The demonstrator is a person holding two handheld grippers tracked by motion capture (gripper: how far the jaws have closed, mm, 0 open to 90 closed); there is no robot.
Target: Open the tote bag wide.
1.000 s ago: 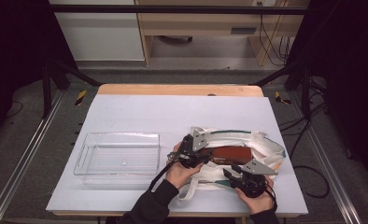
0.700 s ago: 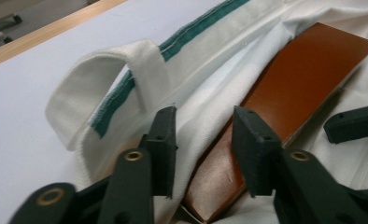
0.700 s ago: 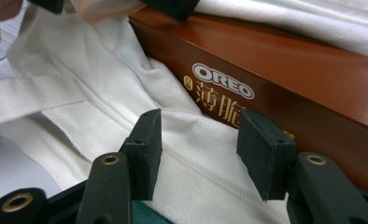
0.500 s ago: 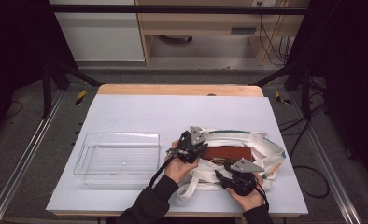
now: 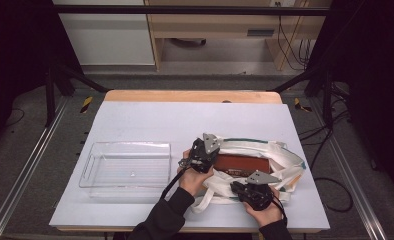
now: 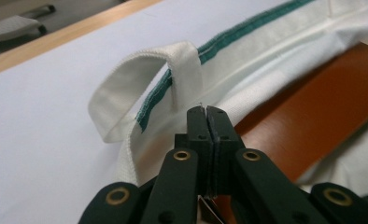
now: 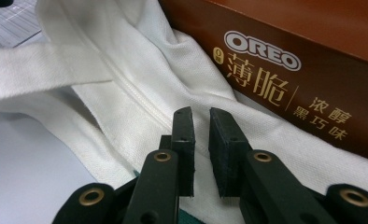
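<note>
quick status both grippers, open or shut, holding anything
left gripper: shut, jaws pressed together at the tote bag rim; a grip on cloth cannot be told.
right gripper: narrow gap, just been closing, over the bag cloth, holding nothing.

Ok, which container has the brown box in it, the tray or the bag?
The white tote bag, right of the clear tray: the brown Oreo box lies in its open mouth, whereas the tray holds nothing.
</note>
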